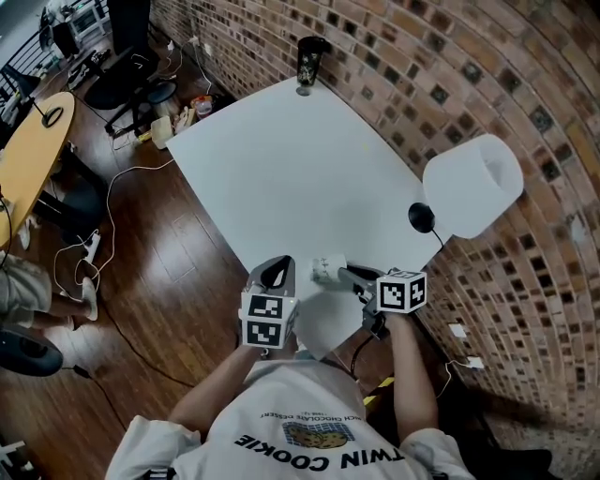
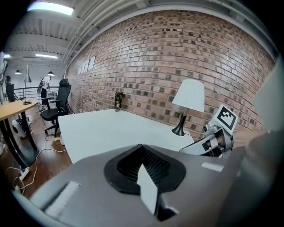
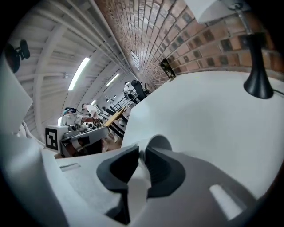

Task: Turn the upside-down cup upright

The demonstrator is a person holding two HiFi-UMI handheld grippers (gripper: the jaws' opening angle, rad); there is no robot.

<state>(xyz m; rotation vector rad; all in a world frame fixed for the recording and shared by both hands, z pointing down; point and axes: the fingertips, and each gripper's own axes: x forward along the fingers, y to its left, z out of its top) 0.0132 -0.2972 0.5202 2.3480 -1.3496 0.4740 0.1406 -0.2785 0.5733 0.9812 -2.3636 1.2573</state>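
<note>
Open-plan office or studio space, loft style. Exposed brick wall [image 1: 450, 75] runs along the far edge of a plain white table [image 1: 281, 159]; dark wood plank floor [image 1: 159, 272]. Black swivel office chairs [image 2: 57, 104] near the table's left corner, a wood-top desk [image 1: 28, 159] further left. Loose cables [image 1: 112, 202] and a power strip [image 1: 91, 246] on the floor. Bare ceiling with strip lights [image 2: 49, 7]. White-shade table lamp [image 1: 472, 186] at the table's right edge by the wall. People at desks [image 3: 82, 111] in the background of the right gripper view.
</note>
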